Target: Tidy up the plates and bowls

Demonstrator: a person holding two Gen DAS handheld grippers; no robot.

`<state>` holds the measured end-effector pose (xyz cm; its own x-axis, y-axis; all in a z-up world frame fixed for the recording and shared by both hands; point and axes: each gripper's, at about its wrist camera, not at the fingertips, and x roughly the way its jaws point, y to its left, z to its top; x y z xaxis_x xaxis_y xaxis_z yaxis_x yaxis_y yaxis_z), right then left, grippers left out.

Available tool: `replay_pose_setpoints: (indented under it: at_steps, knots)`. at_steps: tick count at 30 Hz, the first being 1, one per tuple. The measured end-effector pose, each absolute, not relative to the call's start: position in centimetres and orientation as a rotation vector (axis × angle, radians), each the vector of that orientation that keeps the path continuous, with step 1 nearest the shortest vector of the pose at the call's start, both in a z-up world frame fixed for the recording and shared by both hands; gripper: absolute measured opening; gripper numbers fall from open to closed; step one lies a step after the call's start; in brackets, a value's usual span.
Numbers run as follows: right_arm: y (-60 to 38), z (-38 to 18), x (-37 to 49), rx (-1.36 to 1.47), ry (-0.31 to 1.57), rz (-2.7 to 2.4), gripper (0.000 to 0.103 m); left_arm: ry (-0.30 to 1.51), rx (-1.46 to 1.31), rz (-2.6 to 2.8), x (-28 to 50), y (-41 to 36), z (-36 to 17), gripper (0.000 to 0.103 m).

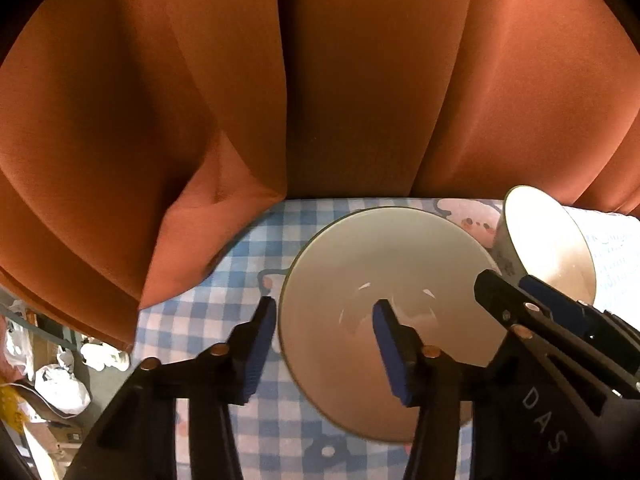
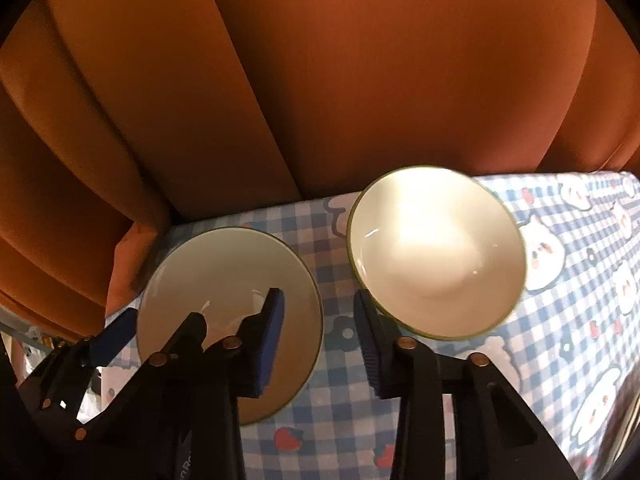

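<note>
Two cream bowls with dark green rims stand on a blue checked tablecloth (image 2: 328,432). The left bowl (image 1: 384,276) (image 2: 224,268) sits near the table's left edge. My left gripper (image 1: 324,320) is open, one finger outside the bowl's left rim and one inside it. The right bowl (image 2: 436,252) (image 1: 548,240) stands beside it. My right gripper (image 2: 320,312) is open over the cloth between the two bowls, its right finger close to the right bowl's near rim. It shows in the left wrist view (image 1: 508,284).
An orange curtain (image 2: 320,80) hangs right behind the table and drapes over its left corner. Past the table's left edge, white bags and clutter (image 1: 60,384) lie on the floor. The cloth runs on to the right (image 2: 580,280).
</note>
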<state>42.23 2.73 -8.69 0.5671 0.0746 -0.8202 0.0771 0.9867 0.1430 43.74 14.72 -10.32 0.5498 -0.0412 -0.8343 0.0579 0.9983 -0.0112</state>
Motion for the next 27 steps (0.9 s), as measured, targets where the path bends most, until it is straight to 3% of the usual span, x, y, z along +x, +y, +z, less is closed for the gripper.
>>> replay_pose_setpoints:
  at_steps: [2, 5, 8, 27]
  knots:
    - [2.8, -9.2, 42.7, 0.17, 0.973, -0.003, 0.028, 0.987, 0.022, -0.056, 44.2, 14.7, -10.7, 0.044]
    - [3.0, -9.7, 43.5, 0.167, 0.977, 0.002, 0.027, 0.979, 0.025, -0.049, 44.9, 14.6, -10.9, 0.038]
    - [3.3, -10.0, 44.1, 0.162, 0.978, 0.02, 0.018, 0.976, 0.023, -0.048, 45.4, 14.9, -11.2, 0.036]
    - [4.0, -9.1, 42.5, 0.121, 0.98, 0.002, 0.019, 0.978, -0.007, -0.072, 43.2, 15.5, -10.0, 0.034]
